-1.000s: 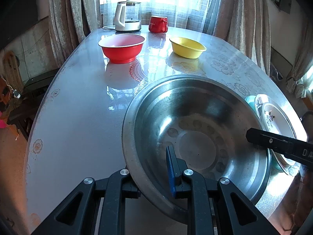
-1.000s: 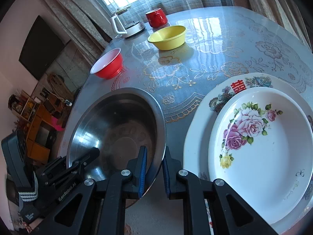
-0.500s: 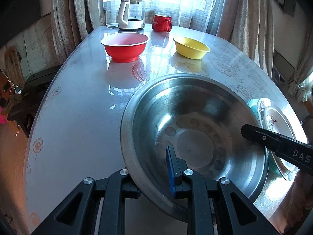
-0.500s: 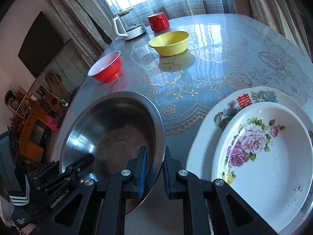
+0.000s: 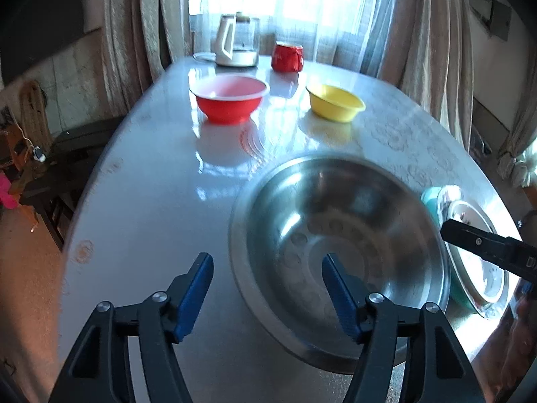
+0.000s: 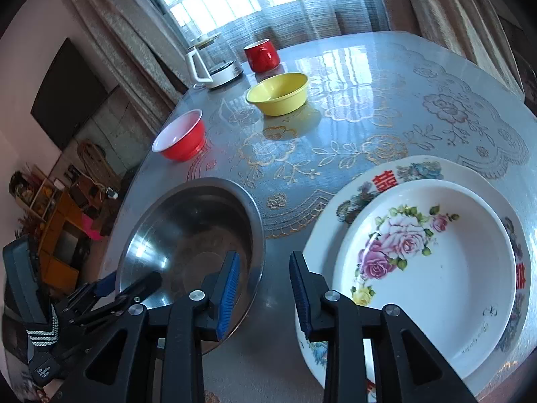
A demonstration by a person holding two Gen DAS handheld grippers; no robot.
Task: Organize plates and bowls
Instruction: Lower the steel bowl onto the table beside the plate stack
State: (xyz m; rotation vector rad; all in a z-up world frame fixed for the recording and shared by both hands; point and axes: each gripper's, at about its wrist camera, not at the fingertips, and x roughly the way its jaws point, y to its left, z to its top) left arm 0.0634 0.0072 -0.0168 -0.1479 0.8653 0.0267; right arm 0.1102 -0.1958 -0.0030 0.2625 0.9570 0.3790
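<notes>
A large steel bowl (image 5: 335,252) (image 6: 188,235) rests on the table, just left of a rose-patterned plate (image 6: 429,285) that lies stacked on a bigger white plate (image 6: 386,181). My left gripper (image 5: 266,258) straddles the bowl's left rim. Its jaws are opening and the blue pads stand off the metal. My right gripper (image 6: 264,254) straddles the right rim, also opening, with its pads clear of the rim. Farther back stand a red bowl (image 5: 230,100) (image 6: 179,137) and a yellow bowl (image 5: 335,102) (image 6: 278,92).
A white kettle (image 5: 236,42) and a red mug (image 5: 287,57) stand at the far end by the curtained window. The table's left edge (image 5: 84,221) drops to the floor, with furniture beyond. A teal dish (image 5: 431,198) peeks out under the plates.
Both grippers were shut on the steel bowl's rim. Now both pairs of jaws have spread, the left much wider, and the bowl sits lower and farther from both cameras.
</notes>
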